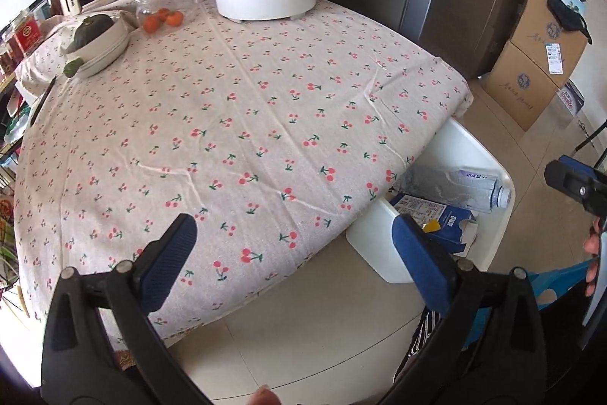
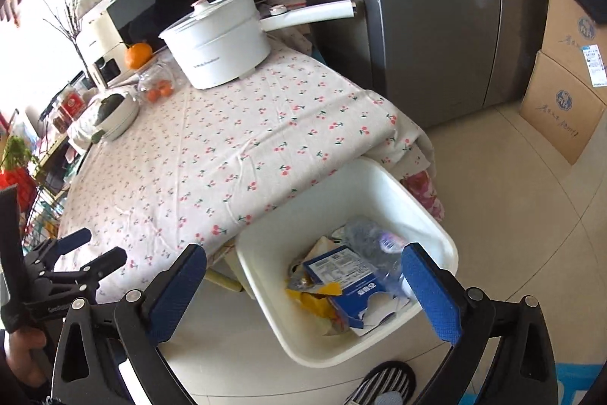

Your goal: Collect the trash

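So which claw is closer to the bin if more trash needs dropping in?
The right claw. It hangs open right above the white bin, over the blue carton. The left claw is open too, but sits over the table edge beside the bin.

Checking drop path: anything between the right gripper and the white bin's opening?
Nothing visible. The right gripper, jaws open and empty, sits over the white bin; the bin's mouth is uncovered, with a blue carton and plastic bottle already inside.
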Demonstrator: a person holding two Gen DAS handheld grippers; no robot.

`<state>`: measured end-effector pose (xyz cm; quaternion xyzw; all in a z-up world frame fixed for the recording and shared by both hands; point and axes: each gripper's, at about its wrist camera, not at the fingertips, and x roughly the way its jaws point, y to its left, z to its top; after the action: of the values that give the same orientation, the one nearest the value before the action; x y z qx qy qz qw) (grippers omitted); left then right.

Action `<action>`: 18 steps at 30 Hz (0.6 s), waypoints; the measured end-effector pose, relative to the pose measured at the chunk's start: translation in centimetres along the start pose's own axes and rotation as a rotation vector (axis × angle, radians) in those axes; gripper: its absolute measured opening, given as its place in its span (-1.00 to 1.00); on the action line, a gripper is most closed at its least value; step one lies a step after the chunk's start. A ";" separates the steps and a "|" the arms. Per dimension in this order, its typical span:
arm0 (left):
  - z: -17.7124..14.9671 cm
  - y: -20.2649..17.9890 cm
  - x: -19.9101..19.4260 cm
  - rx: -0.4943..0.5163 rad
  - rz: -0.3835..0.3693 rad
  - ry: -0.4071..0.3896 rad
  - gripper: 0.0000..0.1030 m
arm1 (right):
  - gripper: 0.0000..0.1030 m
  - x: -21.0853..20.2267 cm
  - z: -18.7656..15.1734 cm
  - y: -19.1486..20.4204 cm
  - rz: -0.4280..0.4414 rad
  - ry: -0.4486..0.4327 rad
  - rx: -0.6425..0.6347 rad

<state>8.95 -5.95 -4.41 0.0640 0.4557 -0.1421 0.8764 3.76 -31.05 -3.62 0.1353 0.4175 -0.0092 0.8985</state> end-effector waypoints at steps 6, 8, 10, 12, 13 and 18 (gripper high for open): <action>-1.9 0.7 -3.5 -0.033 0.084 -0.076 0.99 | 1.00 -2.4 -2.2 4.1 -0.069 -0.088 -0.091; -2.6 0.7 -4.6 -0.039 0.129 -0.115 0.99 | 1.00 -3.1 -2.7 4.9 -0.067 -0.112 -0.097; -3.0 1.0 -5.6 -0.054 0.136 -0.146 0.99 | 1.00 -3.6 -2.9 5.6 -0.073 -0.139 -0.111; -3.3 1.3 -6.5 -0.080 0.132 -0.177 0.99 | 1.00 -4.1 -3.0 6.3 -0.086 -0.162 -0.134; -3.5 1.5 -6.9 -0.089 0.131 -0.192 0.99 | 1.00 -4.3 -2.9 6.7 -0.094 -0.174 -0.144; -3.3 1.6 -7.7 -0.076 0.153 -0.241 0.99 | 1.00 -4.0 -2.8 7.7 -0.136 -0.189 -0.178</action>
<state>2.65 -2.20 -0.08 0.0479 0.3460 -0.0641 0.9348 0.08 -23.33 -0.52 0.0250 0.3386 -0.0459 0.9395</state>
